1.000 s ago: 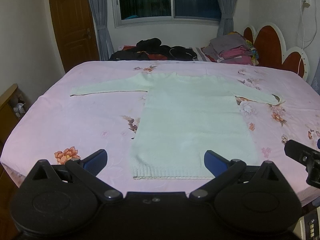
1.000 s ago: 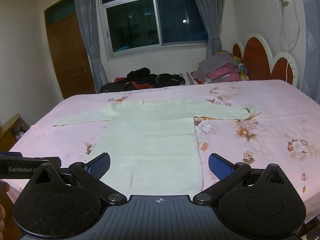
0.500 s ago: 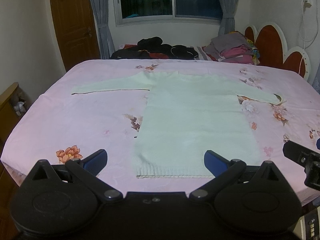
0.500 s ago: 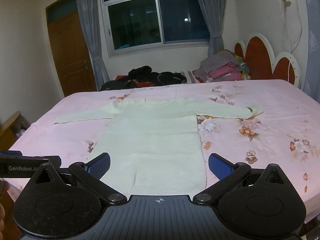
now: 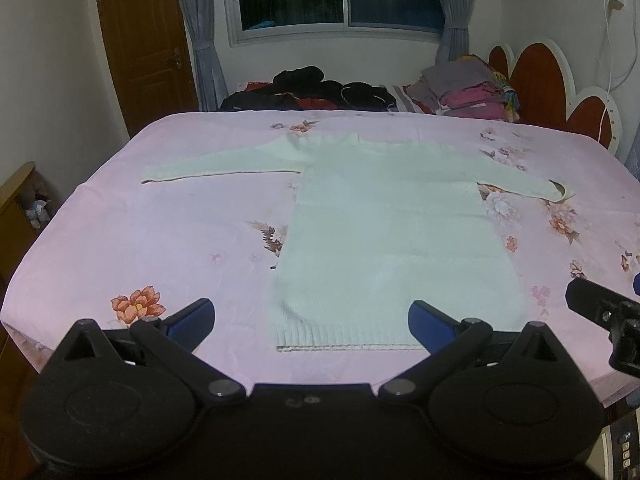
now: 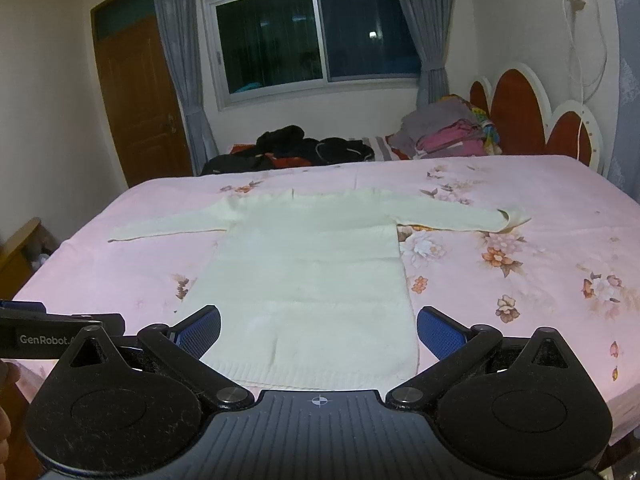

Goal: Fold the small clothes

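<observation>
A pale cream long-sleeved knit sweater (image 5: 384,232) lies flat on the pink floral bed sheet (image 5: 160,240), sleeves spread left and right, ribbed hem nearest me. It also shows in the right wrist view (image 6: 312,276). My left gripper (image 5: 310,320) is open and empty, held above the hem at the bed's near edge. My right gripper (image 6: 318,330) is open and empty, also above the hem. The right gripper's body (image 5: 600,312) shows at the right edge of the left wrist view.
A heap of dark clothes (image 5: 312,88) and a stack of folded clothes (image 5: 472,92) lie at the bed's far side. A red and white headboard (image 5: 552,92) stands on the right. A wooden door (image 5: 148,40) and a small shelf (image 5: 20,200) are on the left.
Both grippers have risen and drawn back slightly, so the sweater's hem sits a little higher in both views. The sweater has not moved.
</observation>
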Demonstrator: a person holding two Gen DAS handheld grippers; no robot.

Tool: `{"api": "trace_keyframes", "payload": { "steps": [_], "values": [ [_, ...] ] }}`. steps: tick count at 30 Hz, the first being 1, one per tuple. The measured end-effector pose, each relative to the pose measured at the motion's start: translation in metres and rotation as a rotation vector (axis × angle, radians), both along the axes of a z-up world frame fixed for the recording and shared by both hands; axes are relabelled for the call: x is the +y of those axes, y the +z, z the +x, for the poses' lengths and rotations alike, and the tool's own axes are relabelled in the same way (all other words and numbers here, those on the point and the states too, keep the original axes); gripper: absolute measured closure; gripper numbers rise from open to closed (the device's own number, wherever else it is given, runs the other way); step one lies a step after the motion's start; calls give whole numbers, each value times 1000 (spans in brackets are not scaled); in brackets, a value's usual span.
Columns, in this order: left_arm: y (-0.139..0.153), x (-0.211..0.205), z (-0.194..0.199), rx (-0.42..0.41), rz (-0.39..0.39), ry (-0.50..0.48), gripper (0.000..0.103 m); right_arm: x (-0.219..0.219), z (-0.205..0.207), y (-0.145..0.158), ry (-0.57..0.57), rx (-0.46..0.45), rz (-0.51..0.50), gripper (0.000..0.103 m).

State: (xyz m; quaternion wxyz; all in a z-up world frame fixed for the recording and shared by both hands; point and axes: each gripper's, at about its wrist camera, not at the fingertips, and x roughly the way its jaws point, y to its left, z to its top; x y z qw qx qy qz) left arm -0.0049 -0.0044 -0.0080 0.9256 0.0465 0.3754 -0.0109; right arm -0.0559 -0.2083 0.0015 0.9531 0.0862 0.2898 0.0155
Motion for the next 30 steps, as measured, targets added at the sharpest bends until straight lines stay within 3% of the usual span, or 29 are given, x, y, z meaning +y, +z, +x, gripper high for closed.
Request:
{"api": "trace_keyframes", "payload": {
  "steps": [13,30],
  "values": [
    [-11,-4,51,13,9,-56,0,-8,34,-10,-86,25,0,0],
    [-28,-8,181,46,19,-164,0,-14,142,-21,-234,36,-19,0]
  ]
}}
